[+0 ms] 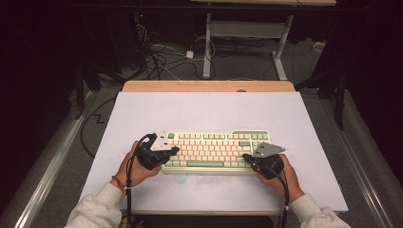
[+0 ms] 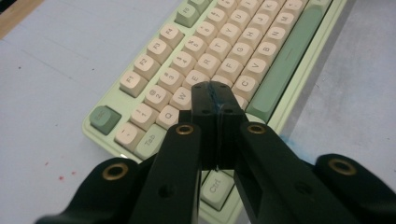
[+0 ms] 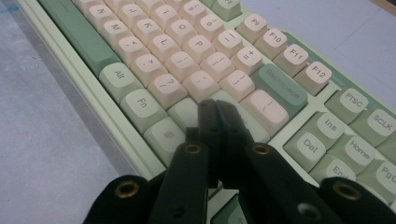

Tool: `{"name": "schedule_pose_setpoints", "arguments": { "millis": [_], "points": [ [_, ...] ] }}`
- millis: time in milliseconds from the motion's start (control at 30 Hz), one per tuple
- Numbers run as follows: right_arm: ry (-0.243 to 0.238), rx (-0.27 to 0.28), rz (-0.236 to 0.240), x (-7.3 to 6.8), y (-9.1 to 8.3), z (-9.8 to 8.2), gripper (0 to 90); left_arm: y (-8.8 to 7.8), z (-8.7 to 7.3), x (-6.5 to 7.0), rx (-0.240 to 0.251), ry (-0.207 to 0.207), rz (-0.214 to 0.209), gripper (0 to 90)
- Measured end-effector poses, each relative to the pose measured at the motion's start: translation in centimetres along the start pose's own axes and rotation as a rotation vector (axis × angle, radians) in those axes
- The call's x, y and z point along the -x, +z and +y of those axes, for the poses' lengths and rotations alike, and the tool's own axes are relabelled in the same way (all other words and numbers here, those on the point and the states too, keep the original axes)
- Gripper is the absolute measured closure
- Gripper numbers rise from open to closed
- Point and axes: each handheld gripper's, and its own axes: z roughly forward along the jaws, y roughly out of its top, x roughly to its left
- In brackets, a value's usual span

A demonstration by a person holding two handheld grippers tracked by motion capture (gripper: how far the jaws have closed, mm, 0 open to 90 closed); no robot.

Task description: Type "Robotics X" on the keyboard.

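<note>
A pale green keyboard (image 1: 216, 149) with cream keys lies on the table's near middle. My left gripper (image 1: 173, 151) rests at its left end, jaws shut with nothing between them. In the left gripper view the closed tips (image 2: 215, 91) sit over the letter keys just right of Tab on the keyboard (image 2: 219, 51); I cannot tell if they touch. My right gripper (image 1: 246, 156) is at the keyboard's right end, also shut and empty. In the right gripper view its tips (image 3: 215, 105) lie over the keys below Backspace on the keyboard (image 3: 187, 51).
The keyboard rests on a pale blue table top (image 1: 209, 111) with a wooden strip (image 1: 209, 86) at its far edge. A blue smudge (image 1: 183, 179) marks the top in front of the keyboard. Cables (image 1: 161, 57) and another desk's leg (image 1: 207, 47) are on the floor beyond.
</note>
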Motion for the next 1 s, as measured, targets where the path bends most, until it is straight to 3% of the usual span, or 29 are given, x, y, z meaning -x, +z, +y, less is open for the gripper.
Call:
{"name": "schedule_pose_setpoints", "arguments": {
  "millis": [533, 1000],
  "points": [
    [-0.005, 0.0, 0.0, 0.0, 0.0, 0.0, 89.9, 3.7, 1.9, 0.9, -0.085, 0.052, -0.05, 86.6],
    [-0.008, 0.001, -0.003, 0.0, -0.1, -0.1, 89.9, 4.2, 1.7, 0.9, -0.11, 0.057, -0.051, 86.2]
  ]
}}
